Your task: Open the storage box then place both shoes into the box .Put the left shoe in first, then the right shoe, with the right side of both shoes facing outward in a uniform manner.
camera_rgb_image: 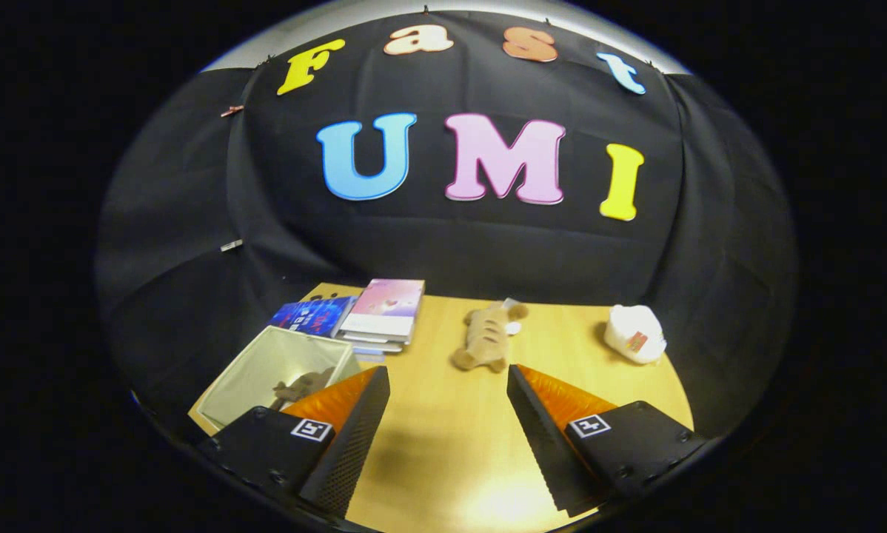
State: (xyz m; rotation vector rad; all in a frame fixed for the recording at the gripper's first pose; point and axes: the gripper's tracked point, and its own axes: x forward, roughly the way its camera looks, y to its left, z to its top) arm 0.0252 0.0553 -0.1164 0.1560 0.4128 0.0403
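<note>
Gripper [447, 381] wide open, empty, open box [245, 374] holding brown soft toy [303, 386]

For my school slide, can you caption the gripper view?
Open gripper above a wooden table, tan plush toy just ahead, open box, books, white toy.

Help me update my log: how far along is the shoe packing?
Done: the storage box stands open, with what looks like one shoe inside. In hand: nothing; the claw is open and empty, the second shoe lying just ahead on the table. Left: boxing that shoe.
</note>
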